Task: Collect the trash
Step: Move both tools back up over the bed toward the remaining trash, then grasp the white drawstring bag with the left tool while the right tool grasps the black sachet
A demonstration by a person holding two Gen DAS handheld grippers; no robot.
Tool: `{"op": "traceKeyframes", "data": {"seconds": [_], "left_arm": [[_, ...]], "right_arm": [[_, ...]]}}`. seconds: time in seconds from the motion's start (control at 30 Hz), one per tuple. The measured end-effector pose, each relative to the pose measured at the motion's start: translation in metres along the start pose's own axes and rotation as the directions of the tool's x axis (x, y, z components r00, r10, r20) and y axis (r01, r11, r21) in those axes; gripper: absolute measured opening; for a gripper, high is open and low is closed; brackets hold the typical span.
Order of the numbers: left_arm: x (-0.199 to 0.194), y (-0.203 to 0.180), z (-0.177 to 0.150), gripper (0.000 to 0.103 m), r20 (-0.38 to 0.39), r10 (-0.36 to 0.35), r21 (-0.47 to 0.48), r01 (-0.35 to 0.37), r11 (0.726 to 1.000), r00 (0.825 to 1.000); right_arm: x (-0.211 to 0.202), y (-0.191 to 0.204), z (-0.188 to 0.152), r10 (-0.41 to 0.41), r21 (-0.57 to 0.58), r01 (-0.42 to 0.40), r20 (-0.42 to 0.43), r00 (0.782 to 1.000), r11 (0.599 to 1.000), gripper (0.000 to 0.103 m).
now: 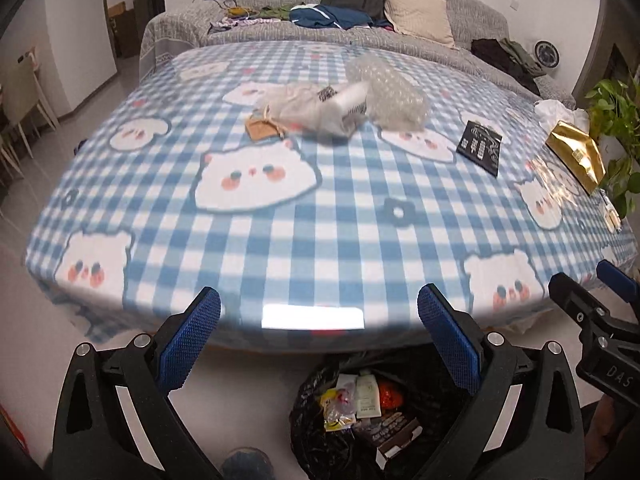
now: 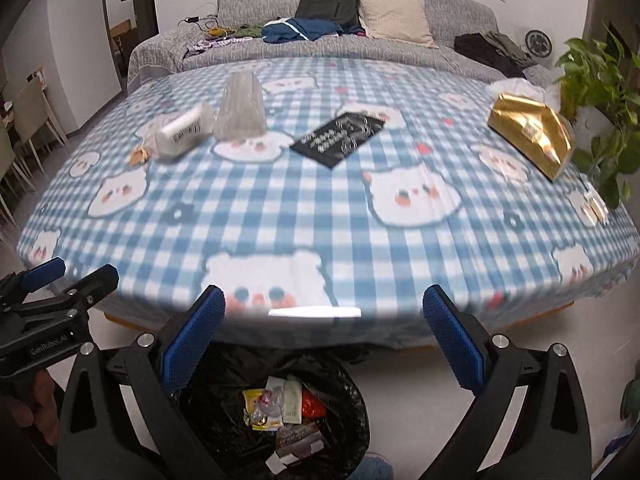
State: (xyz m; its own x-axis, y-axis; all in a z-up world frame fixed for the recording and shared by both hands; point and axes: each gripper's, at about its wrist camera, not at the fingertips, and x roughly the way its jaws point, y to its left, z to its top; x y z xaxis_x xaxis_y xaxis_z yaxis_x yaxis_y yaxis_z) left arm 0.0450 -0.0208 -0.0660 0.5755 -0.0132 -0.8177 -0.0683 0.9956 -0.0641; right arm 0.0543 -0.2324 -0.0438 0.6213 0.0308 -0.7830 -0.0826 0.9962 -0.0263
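Both grippers hover open and empty at the table's near edge, above a black-lined bin (image 1: 360, 412) (image 2: 280, 408) holding several wrappers. My left gripper (image 1: 320, 312) and right gripper (image 2: 324, 310) point toward the blue checked tablecloth (image 1: 320, 240) (image 2: 320, 216). On the far half lie a bubble wrap wad (image 1: 390, 94) (image 2: 240, 106), a clear bag with a white packet (image 1: 316, 110) (image 2: 180, 132), a brown tag (image 1: 262, 126), a black packet (image 1: 480, 146) (image 2: 338, 136) and a gold foil bag (image 1: 576, 154) (image 2: 530, 134).
A grey sofa (image 1: 400, 4) (image 2: 440, 12) with a backpack, clothes and a pillow stands behind the table. A potted plant (image 1: 616, 120) (image 2: 596, 92) sits at the right edge. Chairs (image 1: 24, 100) stand at far left. A shoe tip (image 1: 244, 464) shows by the bin.
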Motion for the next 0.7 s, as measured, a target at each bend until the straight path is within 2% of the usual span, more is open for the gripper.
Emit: {"op": "traceKeyframes", "data": {"seconds": [0.3, 0.4, 0.7], "left_arm": [[0.021, 0.005, 0.06, 0.097, 0.019, 0.007, 0.004, -0.008, 1.0, 1.0], [0.033, 0.004, 0.082, 0.097, 0.004, -0.002, 0.002, 0.002, 1.0, 1.0], [0.077, 0.0, 0.139, 0.097, -0.004, 0.01, 0.014, -0.01, 1.0, 1.0]], "right_arm": [[0.034, -0.012, 0.062, -0.013, 0.034, 0.013, -0.014, 1.0, 0.999, 0.095], [0.05, -0.019, 0.083, -0.019, 0.058, 0.021, -0.028, 0.999, 0.998, 0.095], [0.113, -0.026, 0.129, -0.026, 0.095, 0.036, -0.112, 0.993, 0.995, 0.095]]}}
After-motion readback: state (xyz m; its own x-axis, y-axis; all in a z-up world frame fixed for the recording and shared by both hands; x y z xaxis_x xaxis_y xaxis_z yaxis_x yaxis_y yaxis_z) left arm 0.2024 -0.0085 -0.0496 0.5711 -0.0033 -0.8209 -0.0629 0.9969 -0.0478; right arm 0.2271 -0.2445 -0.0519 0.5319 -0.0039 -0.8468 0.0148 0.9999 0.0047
